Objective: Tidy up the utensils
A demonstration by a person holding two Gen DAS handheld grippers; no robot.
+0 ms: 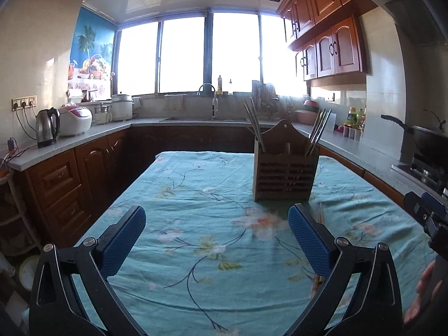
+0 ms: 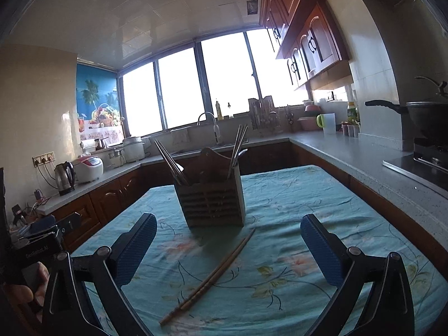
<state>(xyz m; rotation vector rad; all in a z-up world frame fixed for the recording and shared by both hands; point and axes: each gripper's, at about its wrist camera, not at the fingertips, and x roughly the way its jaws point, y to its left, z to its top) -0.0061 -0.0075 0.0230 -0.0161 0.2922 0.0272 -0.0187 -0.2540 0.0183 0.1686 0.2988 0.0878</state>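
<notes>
Fingers [image 2: 319, 249] apart above floral tablecloth [image 2: 280, 196], kitchen.

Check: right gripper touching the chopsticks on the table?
Apart. In the right wrist view the right gripper is wide open, and the wooden chopsticks lie flat on the tablecloth between its fingers, with cloth visible on both sides.

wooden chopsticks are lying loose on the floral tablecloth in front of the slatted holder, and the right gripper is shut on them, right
Not quite. The right gripper is open, its blue fingers spread wide and apart from the wooden chopsticks, as the right wrist view shows. The rest holds: the pair lies loose on the floral tablecloth in front of the slatted holder.
</notes>
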